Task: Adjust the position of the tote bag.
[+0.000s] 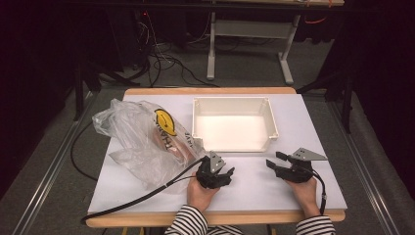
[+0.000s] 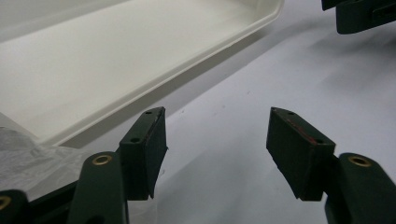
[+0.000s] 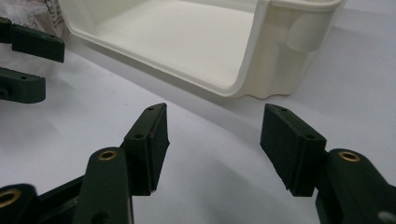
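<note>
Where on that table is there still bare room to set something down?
The white bin is empty inside. Bare tabletop lies right of the bin, and along the near edge between the left gripper and right gripper. The left side is crowded by the crumpled plastic bag.

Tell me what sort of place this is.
Probably a lab or recording workspace, not a home: a white-topped table stands on grey carpet amid dark curtains, loose cables trail across the floor behind it, and a person holds a cabled left gripper and right gripper.
</note>
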Demonstrator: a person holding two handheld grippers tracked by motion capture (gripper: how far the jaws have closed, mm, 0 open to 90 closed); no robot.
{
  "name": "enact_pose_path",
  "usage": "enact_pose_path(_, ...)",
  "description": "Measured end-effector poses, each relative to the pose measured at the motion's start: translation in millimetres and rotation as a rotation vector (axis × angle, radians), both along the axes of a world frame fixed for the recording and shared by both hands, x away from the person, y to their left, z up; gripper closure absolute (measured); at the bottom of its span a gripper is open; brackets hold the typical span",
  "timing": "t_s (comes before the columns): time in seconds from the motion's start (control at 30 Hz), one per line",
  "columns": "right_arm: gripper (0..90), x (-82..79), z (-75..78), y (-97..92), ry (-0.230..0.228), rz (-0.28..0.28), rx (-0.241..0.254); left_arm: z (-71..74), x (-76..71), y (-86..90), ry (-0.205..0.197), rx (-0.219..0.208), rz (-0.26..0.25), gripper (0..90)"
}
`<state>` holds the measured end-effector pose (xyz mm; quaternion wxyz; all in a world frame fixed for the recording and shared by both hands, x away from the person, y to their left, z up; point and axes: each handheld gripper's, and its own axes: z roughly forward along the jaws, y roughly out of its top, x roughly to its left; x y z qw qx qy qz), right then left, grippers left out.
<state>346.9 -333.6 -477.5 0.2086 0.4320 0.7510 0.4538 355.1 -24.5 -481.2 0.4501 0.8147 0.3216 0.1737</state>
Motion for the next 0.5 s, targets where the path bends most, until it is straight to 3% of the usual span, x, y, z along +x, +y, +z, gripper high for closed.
enact_pose_path(0.2,41.3,-0.3,0.1,-0.9,0.003,-0.008,0.011,-0.1,0.8,0.0,0.008,-0.001,0.000,38.1)
enact_pose_path(0.5,40.9,-0.8,0.0,-1.4,-0.006,-0.014,0.015,0.2,-1.8,0.1,-0.018,-0.001,-0.014,37.6)
